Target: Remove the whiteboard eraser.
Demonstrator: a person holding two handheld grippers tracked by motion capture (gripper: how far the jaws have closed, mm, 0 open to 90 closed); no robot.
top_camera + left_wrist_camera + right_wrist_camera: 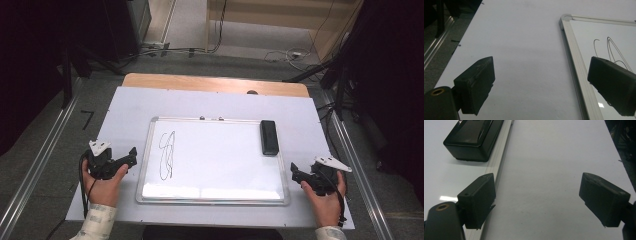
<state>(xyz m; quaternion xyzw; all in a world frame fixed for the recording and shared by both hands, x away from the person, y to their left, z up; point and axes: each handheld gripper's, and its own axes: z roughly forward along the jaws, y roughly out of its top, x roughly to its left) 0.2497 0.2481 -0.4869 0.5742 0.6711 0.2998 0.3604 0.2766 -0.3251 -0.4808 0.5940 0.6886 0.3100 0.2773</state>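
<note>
White sheet (125,107) over a wooden table (215,82), grey floor and cables beyond. Item: whiteboard (225,155), metal-framed, lying flat at the sheet's centre, bearing a black scribble (167,155) near its left edge. Item: black eraser (269,136), resting on the board's upper right corner, close against the frame. Item: left gripper (132,154), hand-held, just beside the board's left edge, jaws spread wide, nothing between them. Item: right gripper (294,171), hand-held, just beside the board's right edge below the eraser, jaws spread wide, empty.
</note>
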